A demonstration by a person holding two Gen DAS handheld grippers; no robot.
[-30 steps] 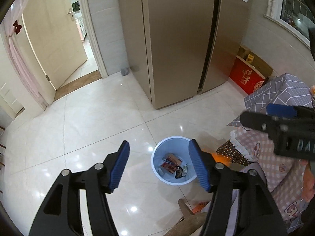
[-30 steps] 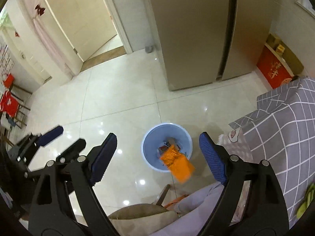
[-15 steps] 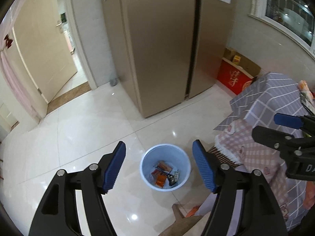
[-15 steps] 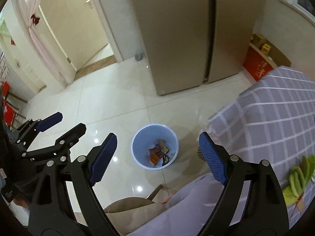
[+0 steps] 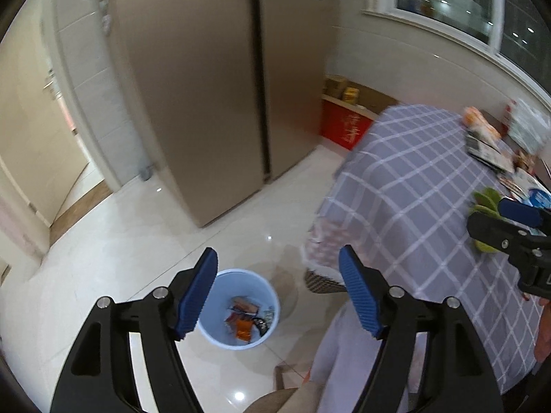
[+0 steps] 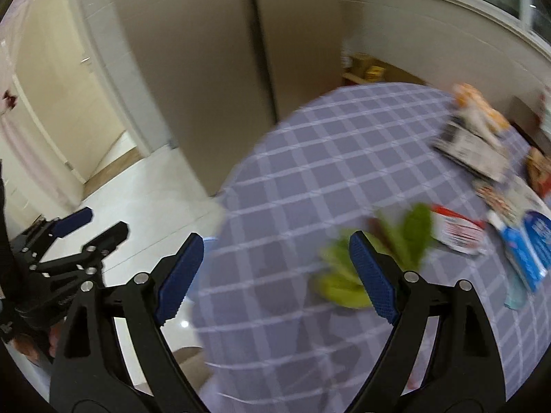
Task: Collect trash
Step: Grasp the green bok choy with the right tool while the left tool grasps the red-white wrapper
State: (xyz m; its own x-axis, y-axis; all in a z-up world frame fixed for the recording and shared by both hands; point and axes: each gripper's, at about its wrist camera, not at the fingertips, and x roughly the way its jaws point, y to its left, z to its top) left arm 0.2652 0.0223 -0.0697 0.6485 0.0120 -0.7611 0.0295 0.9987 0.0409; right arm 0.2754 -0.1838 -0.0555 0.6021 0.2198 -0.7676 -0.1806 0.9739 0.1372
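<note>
A light blue waste bin [image 5: 237, 309] stands on the white tiled floor with orange and dark wrappers [image 5: 242, 320] inside. My left gripper [image 5: 277, 292] hangs above it, empty, its jaws opening. My right gripper [image 6: 275, 273] is over the table with the grey checked cloth [image 6: 310, 172], also empty with its jaws opening. Green peels [image 6: 409, 237] lie on the cloth just beyond its right finger. Farther right on the table are a red and white wrapper [image 6: 454, 232], a blue packet [image 6: 532, 244] and other packets [image 6: 471, 144]. Only the bin's rim [image 6: 210, 240] shows in the right wrist view.
A tall beige fridge [image 5: 206, 86] stands behind the bin, with a red box [image 5: 344, 127] beside it against the wall. A doorway [image 5: 31, 120] opens at the left. A pink patterned cloth [image 5: 322, 244] hangs under the table edge near the bin.
An orange wrapper fell from the right gripper into the bin. Both grippers then swung right, away from the bin toward the table, and the left jaws widened.
</note>
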